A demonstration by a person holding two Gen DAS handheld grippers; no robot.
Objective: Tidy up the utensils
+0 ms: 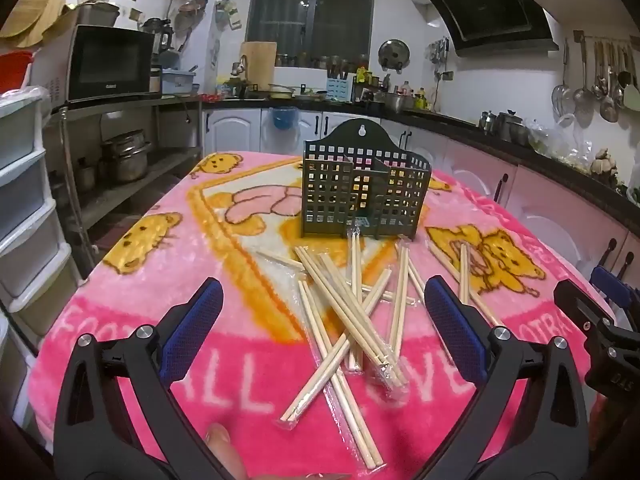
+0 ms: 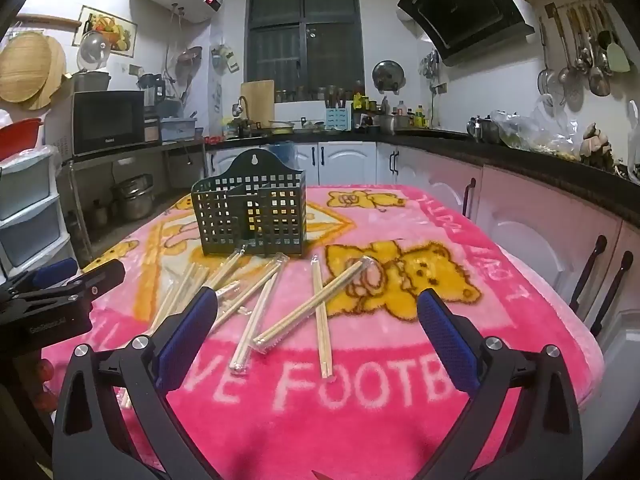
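Though crossed, chopsticks (image 1: 352,312) mostly holderward (image 1: 364,188).

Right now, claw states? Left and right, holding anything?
Left claw: open, holding nothing, above the chopsticks.
Right claw: open, holding nothing.

Black claws (image 1: 324,304) (image 2: 318,312) with blue textured pads, silver screws.

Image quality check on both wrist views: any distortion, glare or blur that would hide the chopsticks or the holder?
Left wrist: heavy fisheye bending, dark corners; chopsticks sharp, slight sheen on wrappers. Right wrist: same curvature, the holder crisp, window dark, indoor light even, no motion blur.
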